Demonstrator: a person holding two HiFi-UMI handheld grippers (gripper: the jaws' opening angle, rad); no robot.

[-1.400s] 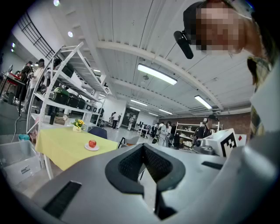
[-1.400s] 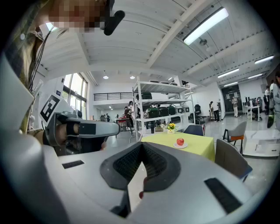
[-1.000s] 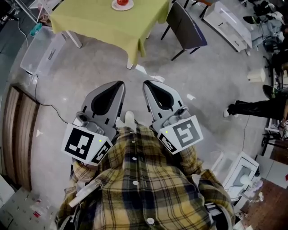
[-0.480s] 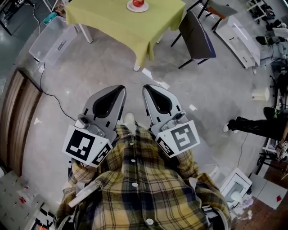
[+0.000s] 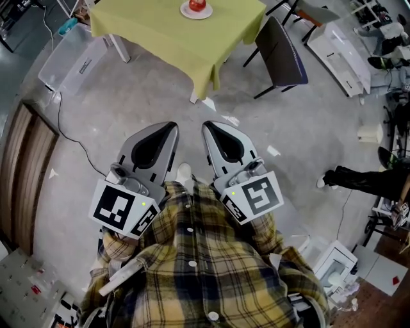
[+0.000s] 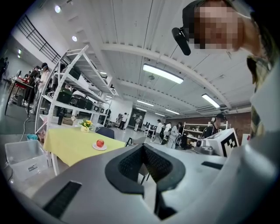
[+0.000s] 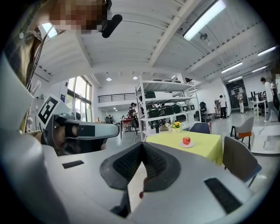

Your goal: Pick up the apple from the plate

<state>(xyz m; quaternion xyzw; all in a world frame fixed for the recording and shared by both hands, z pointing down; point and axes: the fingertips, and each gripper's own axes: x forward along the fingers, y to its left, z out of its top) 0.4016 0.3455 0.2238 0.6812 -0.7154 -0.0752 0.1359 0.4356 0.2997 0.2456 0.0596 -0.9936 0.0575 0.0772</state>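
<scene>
Since the frame 1 second earlier, the table (image 5: 173,38) has slid lower and to the right in the head view and looks a little nearer, while both grippers keep the same places in front of the plaid shirt (image 5: 198,269). The apple (image 5: 197,4), red, sits on a small white plate (image 5: 206,14) near the far middle of the table, which is covered by a yellow-green cloth, and it is well apart from both grippers. In the left gripper view, the apple (image 6: 100,143) on its plate (image 6: 99,148) shows left of the jaws, with a small pot of yellow flowers (image 6: 86,126) further back on the same table. In the right gripper view, the apple (image 7: 186,140) and plate (image 7: 186,145) show right of the jaws, and the flowers (image 7: 176,126) are behind them. A dark chair (image 5: 282,54) stands at the table's right side and a clear plastic bin (image 5: 67,57) lies on the concrete floor at its left. A white shelving rack (image 7: 166,100) rises behind the table. The left gripper (image 5: 169,127) and the right gripper (image 5: 211,126) are held side by side, close to the body and pointing towards the table, each with its marker cube at the rear. The left gripper's (image 6: 142,145) jaws are pressed together with nothing between them, and the right gripper's (image 7: 141,144) jaws are likewise clenched on nothing.
</scene>
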